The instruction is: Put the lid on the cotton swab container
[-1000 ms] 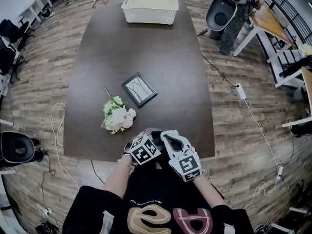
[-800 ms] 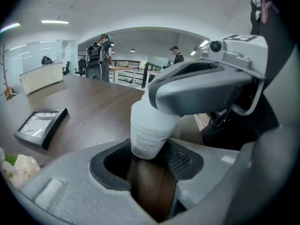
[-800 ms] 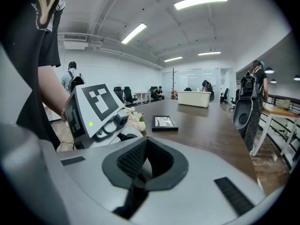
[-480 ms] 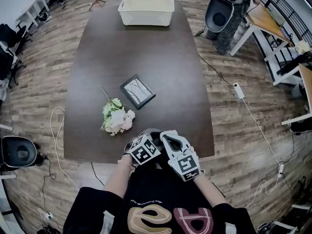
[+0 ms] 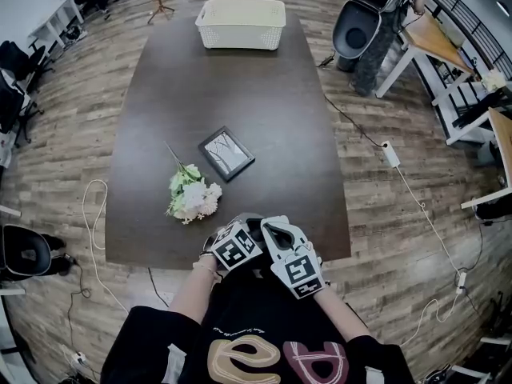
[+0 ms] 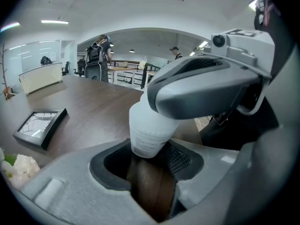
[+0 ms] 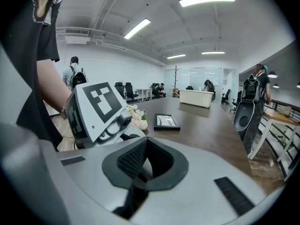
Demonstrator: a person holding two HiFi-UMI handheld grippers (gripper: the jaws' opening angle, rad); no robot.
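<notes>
Key relation: the white, faintly see-through plastic cotton swab container sits dead ahead of our left claw, at its 12 o'clock. Its base is down btwn the black ribbed pads. Long axis runs approx upright in the left gripper view, across the claw's closing line.
Left claw: spread wide, pads against the container's lower wall on both sides. We read that as a hold on it.
Right claw: pinched fully together. A pale sliver shows behind its pads; we can't tell if that's the lid. Its grey body comes in from 2 o'clock in the left gripper view & covers the container's top, so it's the claw nearer the mouth.
Lid: not made out as a separate part in any view.
Next move (our guess): turns on coming straight down the container's axis. Any tilt and the lid seats crooked.
Counter: dark brown wooden counter, both claws at its near edge, 6 o'clock in the head view. Pale fake flower bunch at their 10 o'clock, black picture frame approx 11, cream woven basket at 12, far end.
Room: open office, wood-plank floor, black office chair at 9 o'clock, people far off.
</notes>
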